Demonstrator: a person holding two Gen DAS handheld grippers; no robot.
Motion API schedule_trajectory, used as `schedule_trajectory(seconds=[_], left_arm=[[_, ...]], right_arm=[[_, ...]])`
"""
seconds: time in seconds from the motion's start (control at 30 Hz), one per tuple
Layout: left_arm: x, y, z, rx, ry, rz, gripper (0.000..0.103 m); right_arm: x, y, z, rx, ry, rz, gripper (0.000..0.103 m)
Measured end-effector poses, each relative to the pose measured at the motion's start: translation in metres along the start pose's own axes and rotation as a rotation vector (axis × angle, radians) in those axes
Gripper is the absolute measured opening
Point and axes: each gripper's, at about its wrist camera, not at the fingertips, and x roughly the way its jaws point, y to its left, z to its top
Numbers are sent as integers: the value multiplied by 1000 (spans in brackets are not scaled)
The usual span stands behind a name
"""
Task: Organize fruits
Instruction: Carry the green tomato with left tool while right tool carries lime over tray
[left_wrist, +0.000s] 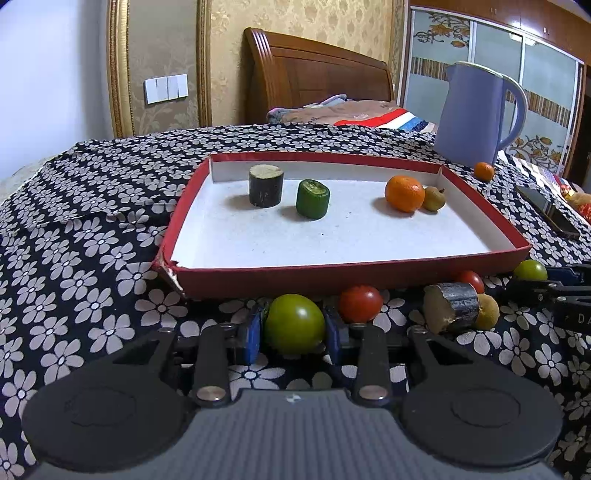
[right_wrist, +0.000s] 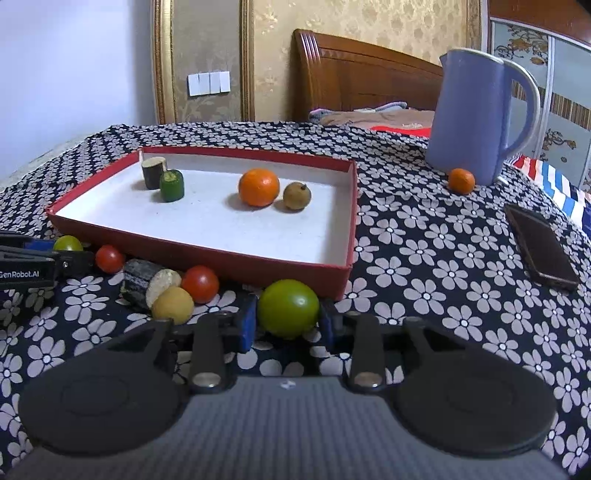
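Observation:
In the left wrist view my left gripper (left_wrist: 293, 326) is shut on a green tomato (left_wrist: 293, 321) resting on the flowered cloth just in front of the red tray (left_wrist: 332, 275). My right gripper (right_wrist: 288, 319) is likewise shut on another green tomato (right_wrist: 288, 306) at the tray's near right corner (right_wrist: 332, 273); its blue pads (right_wrist: 248, 325) press both sides. The tray holds a dark cut piece (left_wrist: 266, 186), a green cut piece (left_wrist: 313, 199), an orange (left_wrist: 404, 192) and a small brown fruit (left_wrist: 434, 198). Between the grippers lie two red tomatoes (right_wrist: 200, 283) (right_wrist: 109, 258), a dark cut piece (right_wrist: 147, 282) and a tan fruit (right_wrist: 172, 304).
A blue kettle (right_wrist: 476, 122) stands at the back right with a small orange (right_wrist: 461, 180) at its foot. A dark phone (right_wrist: 539, 251) lies on the cloth to the right. A wooden headboard and a bed lie behind the table.

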Motion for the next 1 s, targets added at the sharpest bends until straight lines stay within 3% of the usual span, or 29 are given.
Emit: schedule_trajectory(seconds=[0.5,1.0], left_arm=[[-41,-8,18,2,-89,37,34],[-30,-18,51,15,-103,100,34]], right_arm=[[-24,29,18,-21,-92,68,32],[-30,47,47,-52,-151,95,33]])
